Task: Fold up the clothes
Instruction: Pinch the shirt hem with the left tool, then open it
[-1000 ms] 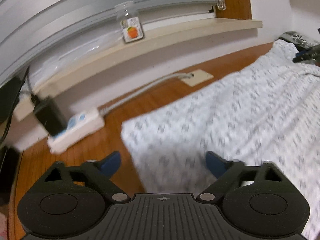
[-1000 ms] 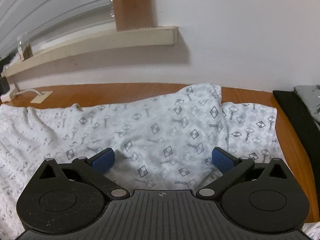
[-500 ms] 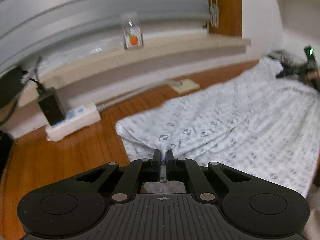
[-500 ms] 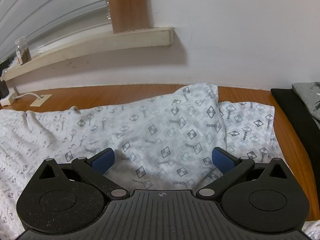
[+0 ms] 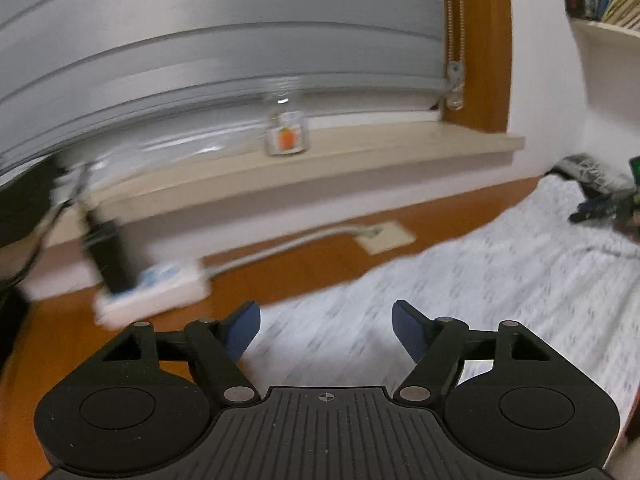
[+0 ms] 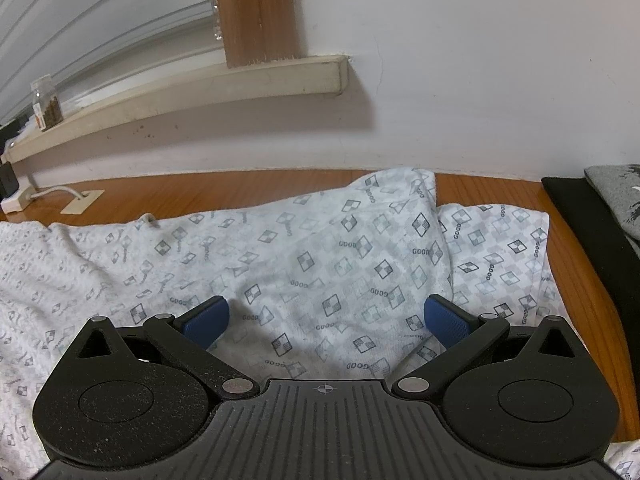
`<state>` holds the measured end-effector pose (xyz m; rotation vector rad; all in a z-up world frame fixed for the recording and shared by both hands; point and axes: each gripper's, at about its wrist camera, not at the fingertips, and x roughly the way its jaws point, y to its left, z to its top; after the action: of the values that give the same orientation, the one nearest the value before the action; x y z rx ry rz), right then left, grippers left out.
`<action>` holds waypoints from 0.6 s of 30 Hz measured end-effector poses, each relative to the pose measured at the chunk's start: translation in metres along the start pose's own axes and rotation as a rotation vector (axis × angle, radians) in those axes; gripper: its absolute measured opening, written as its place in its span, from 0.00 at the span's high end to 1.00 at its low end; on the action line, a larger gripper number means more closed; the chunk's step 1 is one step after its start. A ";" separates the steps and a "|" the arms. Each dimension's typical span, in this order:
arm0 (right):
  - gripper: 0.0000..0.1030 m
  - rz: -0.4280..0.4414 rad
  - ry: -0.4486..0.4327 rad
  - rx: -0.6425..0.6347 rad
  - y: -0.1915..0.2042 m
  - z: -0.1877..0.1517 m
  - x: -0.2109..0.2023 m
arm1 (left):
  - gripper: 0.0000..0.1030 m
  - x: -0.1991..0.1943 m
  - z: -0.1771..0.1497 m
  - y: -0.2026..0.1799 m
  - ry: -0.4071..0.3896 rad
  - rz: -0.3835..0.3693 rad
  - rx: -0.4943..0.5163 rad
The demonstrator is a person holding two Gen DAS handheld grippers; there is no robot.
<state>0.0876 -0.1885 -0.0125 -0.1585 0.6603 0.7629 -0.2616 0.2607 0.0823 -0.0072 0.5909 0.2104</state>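
Garment [image 6: 320, 264], white with a printed check pattern, lies spread and rumpled on a wooden floor [image 6: 168, 192], its long axis running left to right along the far wall. The right gripper [image 6: 326, 316] hovers low over its right end, fingers wide apart and holding nothing, a raised fold just beyond them. The left gripper [image 5: 326, 322], also wide and empty, sits at the cloth's left end [image 5: 440, 300], whose edge lies just ahead and to the right of its fingers. Each gripper is nearest its own end. The left view is blurred.
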 end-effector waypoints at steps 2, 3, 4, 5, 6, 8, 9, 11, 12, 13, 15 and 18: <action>0.00 0.001 0.000 -0.001 0.000 0.000 0.000 | 0.27 0.026 0.008 -0.003 0.034 0.022 0.016; 0.00 0.001 0.000 -0.002 0.000 0.000 0.000 | 0.27 0.037 0.009 -0.002 0.056 0.040 0.022; 0.00 0.000 0.000 -0.003 0.000 0.000 0.000 | 0.29 0.048 0.008 0.004 0.078 0.067 0.015; 0.00 0.000 0.000 -0.003 0.000 0.000 0.000 | 0.34 0.057 0.005 0.011 0.096 0.088 -0.005; 0.00 0.001 0.000 -0.003 0.000 0.000 0.000 | 0.42 0.063 0.003 0.018 0.108 0.105 -0.031; 0.00 0.004 -0.001 0.001 -0.001 0.000 0.000 | 0.68 0.068 -0.003 0.029 0.105 0.112 -0.070; 0.00 0.005 -0.002 0.004 -0.001 0.000 -0.001 | 0.69 0.069 -0.007 0.033 0.112 0.110 -0.085; 0.00 0.009 -0.004 0.009 -0.001 0.000 -0.001 | 0.69 0.067 -0.012 0.037 0.108 0.122 -0.094; 0.00 0.010 -0.004 0.011 -0.001 0.000 -0.001 | 0.69 0.065 -0.014 0.039 0.108 0.128 -0.101; 0.00 0.011 -0.004 0.012 -0.001 0.000 -0.001 | 0.67 0.064 -0.016 0.041 0.112 0.128 -0.108; 0.00 0.013 -0.006 0.015 -0.001 0.000 -0.001 | 0.51 0.063 -0.018 0.043 0.113 0.126 -0.115; 0.00 0.014 -0.007 0.017 -0.002 0.000 -0.001 | 0.52 0.064 -0.019 0.043 0.104 0.115 -0.109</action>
<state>0.0878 -0.1907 -0.0121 -0.1357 0.6616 0.7710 -0.2287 0.3143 0.0332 -0.0907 0.6838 0.3556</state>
